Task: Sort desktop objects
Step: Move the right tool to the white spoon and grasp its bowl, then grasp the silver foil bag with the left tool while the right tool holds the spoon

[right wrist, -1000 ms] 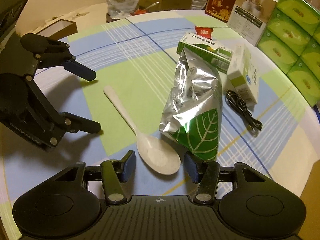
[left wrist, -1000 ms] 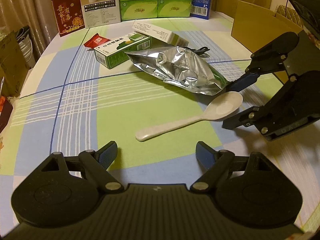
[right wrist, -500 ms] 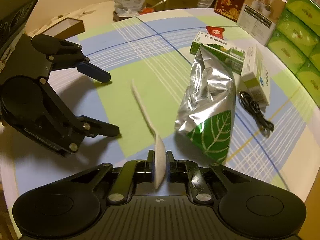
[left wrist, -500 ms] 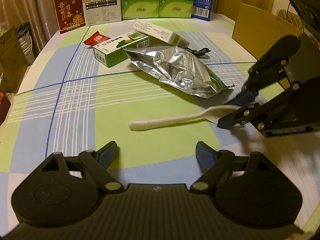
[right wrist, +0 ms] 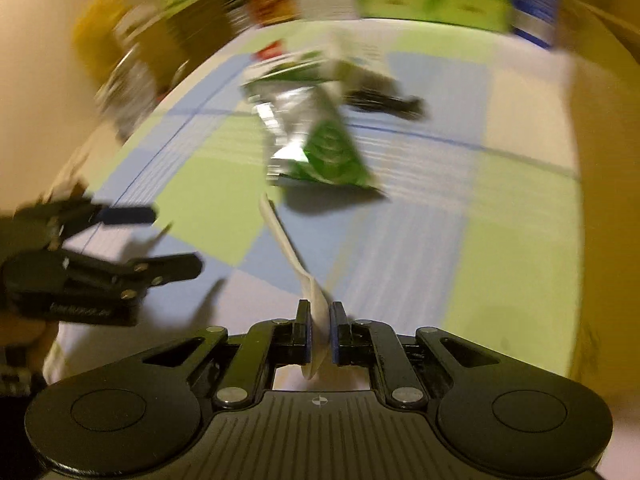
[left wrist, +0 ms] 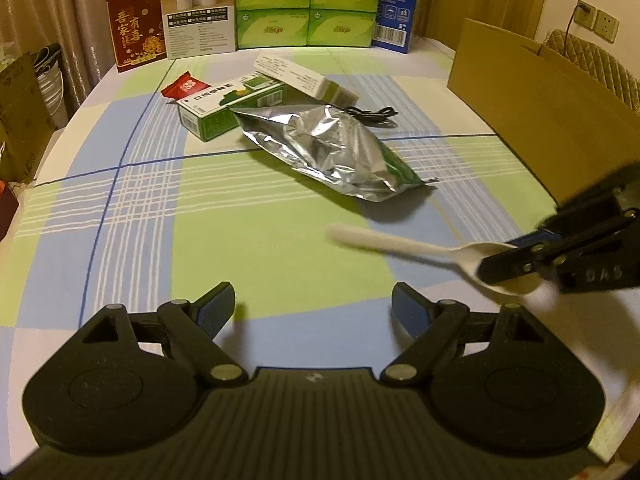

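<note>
Checked cloth covered the table (left wrist: pixel 132 216); our right tongs (right wrist: pixel 320 334) clamped the light, stiff, slippery spoon (right wrist: pixel 286 242) at its bowl, left tongs (left wrist: pixel 310 306) apart.

I am seeing the spoon (left wrist: pixel 432 249) sitting in the right gripper (right wrist: pixel 320 330), off the table (left wrist: pixel 248 216), right of my left gripper (left wrist: pixel 312 306). The foil pouch (left wrist: pixel 332 152) is lying beyond it, boxes (left wrist: pixel 232 104) behind that.

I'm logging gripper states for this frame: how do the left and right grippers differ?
The left gripper stands open and empty; the right gripper is shut on the white spoon, gripping its bowl. The left hovers over bare tablecloth; the right carries its load above it. Both have blue-padded fingers.
</note>
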Available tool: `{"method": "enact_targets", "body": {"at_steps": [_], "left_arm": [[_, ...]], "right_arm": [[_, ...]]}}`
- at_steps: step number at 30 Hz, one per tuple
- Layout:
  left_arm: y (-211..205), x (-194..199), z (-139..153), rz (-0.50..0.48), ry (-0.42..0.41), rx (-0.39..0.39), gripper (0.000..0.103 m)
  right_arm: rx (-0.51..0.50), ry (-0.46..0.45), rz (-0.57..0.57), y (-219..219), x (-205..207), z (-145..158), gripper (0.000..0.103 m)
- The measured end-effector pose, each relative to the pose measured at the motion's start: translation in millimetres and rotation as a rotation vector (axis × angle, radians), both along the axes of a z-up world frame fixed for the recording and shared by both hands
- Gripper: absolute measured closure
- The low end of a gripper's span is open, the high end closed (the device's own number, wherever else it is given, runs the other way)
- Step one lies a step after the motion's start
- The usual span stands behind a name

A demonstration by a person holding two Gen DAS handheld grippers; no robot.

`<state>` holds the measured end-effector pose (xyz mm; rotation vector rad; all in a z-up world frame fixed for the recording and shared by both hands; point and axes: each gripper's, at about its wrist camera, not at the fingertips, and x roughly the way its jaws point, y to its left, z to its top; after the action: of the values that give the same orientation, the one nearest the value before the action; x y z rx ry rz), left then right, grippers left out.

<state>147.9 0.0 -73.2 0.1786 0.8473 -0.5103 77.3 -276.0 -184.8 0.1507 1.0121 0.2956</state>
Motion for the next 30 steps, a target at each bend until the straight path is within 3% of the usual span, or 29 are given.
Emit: {"method": "enact_targets", "body": {"at_steps": [3,5,11,14,21,23,28,30], "left_arm": [[-6,-6,2,-0.012,0.004,-0.002,0.020],[-11,-10,3,-0.020,0.007,-0.004,0.020],[-18,-20,6,-0.023,0.013,-0.004,0.020],[-19,-23,6,-0.015,0.021,-0.009,0.020],[-22,-29,5,-0.012,0.038,-0.005,0.020],[-22,-30,4,-0.010,0.043,-0.009,0.020],[-25,-33,2,-0.009,0.054,-0.013,0.020],[-26,-34,1,-0.008,0.059,-0.015,0.020]], "right_arm": [[-0.031,-0.049,0.014,-4,-13,3,0.092],[-0.095,-0.106,0.076,1,-21,7,0.079],[-0.228,-0.211,0.251,22,-36,10,0.069],[-0.236,-0.209,0.279,26,-34,-1,0.046],[-0.214,-0.202,0.252,17,-28,-13,0.049],[-0.229,-0.209,0.273,19,-31,-16,0.061],[-0.218,-0.221,0.233,17,-36,-19,0.073],[-0.213,-0.224,0.215,18,-39,-19,0.073]]}}
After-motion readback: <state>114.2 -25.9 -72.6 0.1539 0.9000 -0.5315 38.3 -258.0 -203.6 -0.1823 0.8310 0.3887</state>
